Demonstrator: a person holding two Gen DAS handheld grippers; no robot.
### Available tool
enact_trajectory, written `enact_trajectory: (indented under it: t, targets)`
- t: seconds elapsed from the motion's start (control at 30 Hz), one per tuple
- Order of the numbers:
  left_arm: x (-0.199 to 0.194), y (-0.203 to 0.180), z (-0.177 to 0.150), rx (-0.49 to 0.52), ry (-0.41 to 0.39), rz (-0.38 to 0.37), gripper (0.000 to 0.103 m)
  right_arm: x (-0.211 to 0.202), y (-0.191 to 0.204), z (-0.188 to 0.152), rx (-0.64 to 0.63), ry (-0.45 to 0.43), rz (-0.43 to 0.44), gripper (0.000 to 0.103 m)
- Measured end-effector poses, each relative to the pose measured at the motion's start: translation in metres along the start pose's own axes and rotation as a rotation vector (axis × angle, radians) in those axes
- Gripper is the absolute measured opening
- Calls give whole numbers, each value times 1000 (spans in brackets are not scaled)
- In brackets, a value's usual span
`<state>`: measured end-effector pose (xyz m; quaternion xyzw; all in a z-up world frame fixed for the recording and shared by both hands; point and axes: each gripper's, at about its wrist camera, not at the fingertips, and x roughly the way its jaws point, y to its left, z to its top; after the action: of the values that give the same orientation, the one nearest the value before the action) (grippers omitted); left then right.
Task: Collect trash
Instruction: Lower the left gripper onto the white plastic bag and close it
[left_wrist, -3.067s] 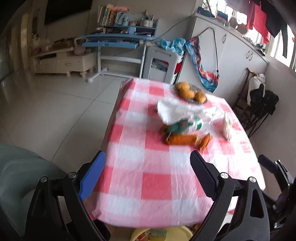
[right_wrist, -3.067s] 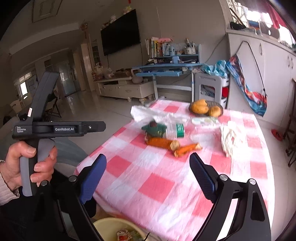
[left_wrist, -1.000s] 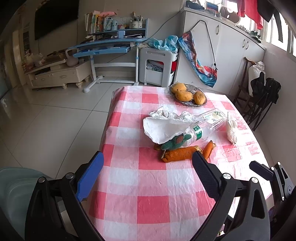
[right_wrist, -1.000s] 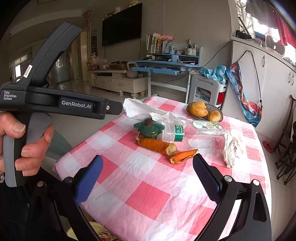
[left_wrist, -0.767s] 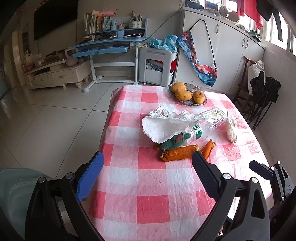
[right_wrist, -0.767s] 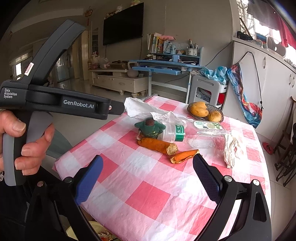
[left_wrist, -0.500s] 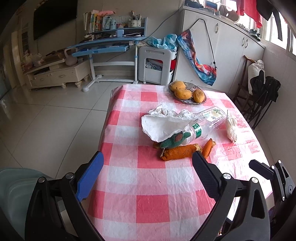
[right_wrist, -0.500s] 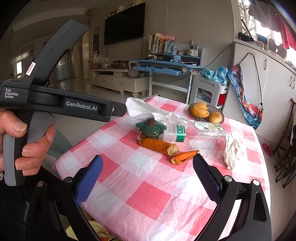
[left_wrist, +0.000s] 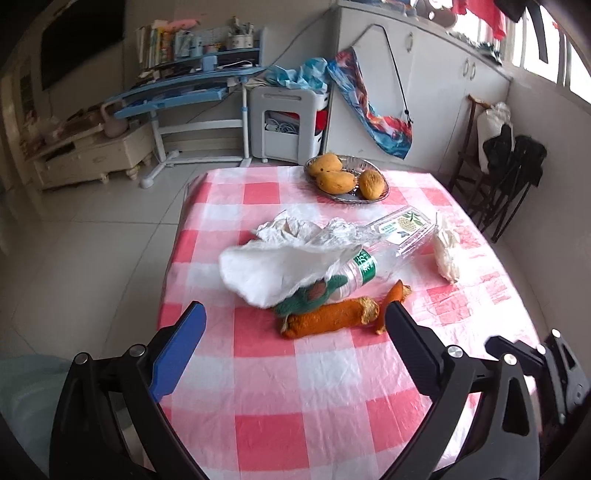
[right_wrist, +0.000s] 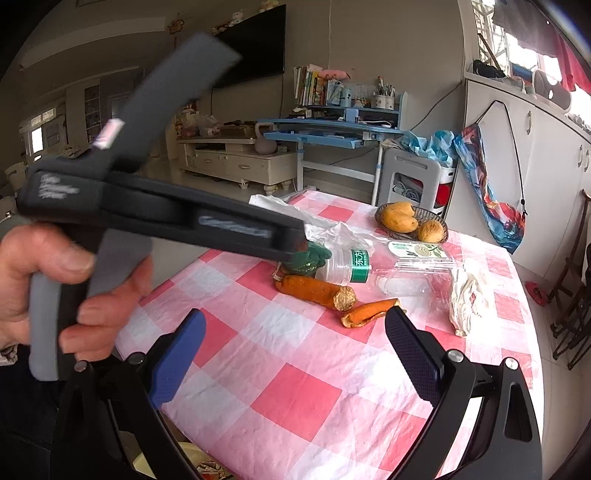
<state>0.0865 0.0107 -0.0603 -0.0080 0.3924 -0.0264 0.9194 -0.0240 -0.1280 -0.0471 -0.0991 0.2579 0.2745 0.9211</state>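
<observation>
- Covering the checked tablecloth (left_wrist: 295, 387), trash lies mid-table: white plastic bag (left_wrist: 273, 266), bottle (left_wrist: 354, 273), carrot (left_wrist: 328, 317), peel (left_wrist: 391, 302).
- Left gripper (left_wrist: 295, 339) and right gripper (right_wrist: 295, 343) hover spread, empty.
- Advice: approach low; pinch the carrot mid-length.

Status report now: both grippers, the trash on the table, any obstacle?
Left gripper open, empty, above table edge. Right gripper open, empty. Carrot, peel, bottle, white bag untouched on cloth. Nothing blocks approach.
</observation>
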Motion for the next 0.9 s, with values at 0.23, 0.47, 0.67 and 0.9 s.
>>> enact_trajectory:
  t: [0.23,0.47,0.67,0.9]
  targets:
    - [50,-19,26,138,80,90,94,-6,-4,1,12,-10,0,93]
    - [68,-24,35,128,99,42,94,-4,-5,1,19,-8,9,93]
    - [77,-28,43,169,91,71,79,-4,-4,1,18,-6,18,93]
    - [90,-6,44,107,141,11,4,-3,-3,-1,17,0,20,93]
